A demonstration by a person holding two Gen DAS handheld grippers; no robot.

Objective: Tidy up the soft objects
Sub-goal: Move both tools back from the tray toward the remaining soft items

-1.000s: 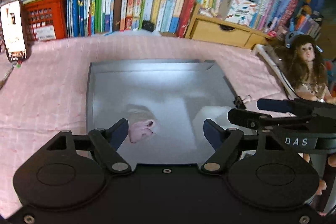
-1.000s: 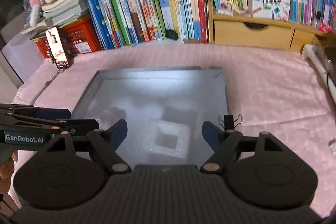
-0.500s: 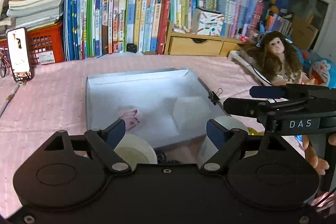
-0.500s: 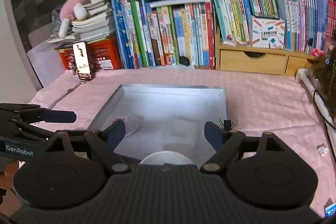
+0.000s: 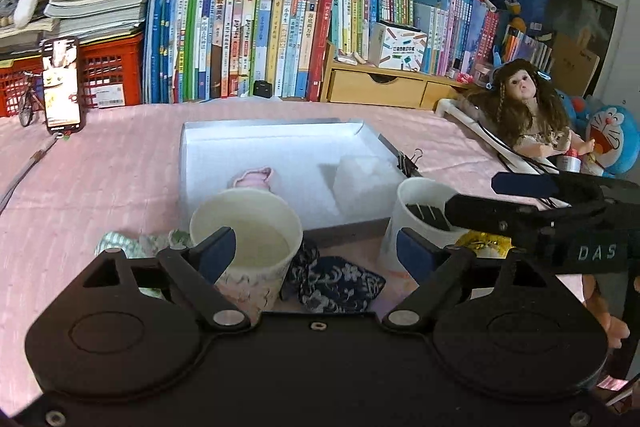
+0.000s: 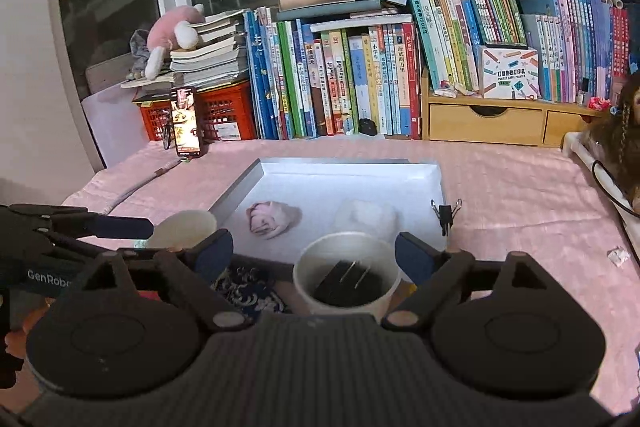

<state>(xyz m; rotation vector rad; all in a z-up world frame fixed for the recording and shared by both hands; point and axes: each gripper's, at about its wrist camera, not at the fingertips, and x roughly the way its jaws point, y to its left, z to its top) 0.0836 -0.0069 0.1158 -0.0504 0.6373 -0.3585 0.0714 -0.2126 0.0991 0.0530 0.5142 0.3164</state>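
1. Judging from the layout, a between-items step is in hand: two soft items already lie in the grey tray, and more loose ones sit on the pink cloth just short of it.
2. Items in the tray are noted as a pink fabric bundle, ahead and left of the right gripper, and a white foam piece, directly ahead of it.
3. Items not yet placed are noted as a dark blue patterned cloth, lying between and just below the fingers of the left gripper, a green-and-white crumpled cloth left of its left finger, and a yellow crinkled item near its right finger; the last one's softness cannot be told.
4. Two paper cups stand near the tray's near edge: an empty cup beside the left gripper's left finger, and a cup holding a dark object between the right gripper's fingers.
5. Left gripper: jaws have just been opening and stand wide; nothing is gripped, and contact with the empty cup cannot be told.
6. Right gripper: jaws have just been opening and stand wide; the cup sits in the gap with space on both sides, so it is not held.
7. The next move is judged to call for lowering the left gripper onto the patterned cloth while clearing the empty cup.
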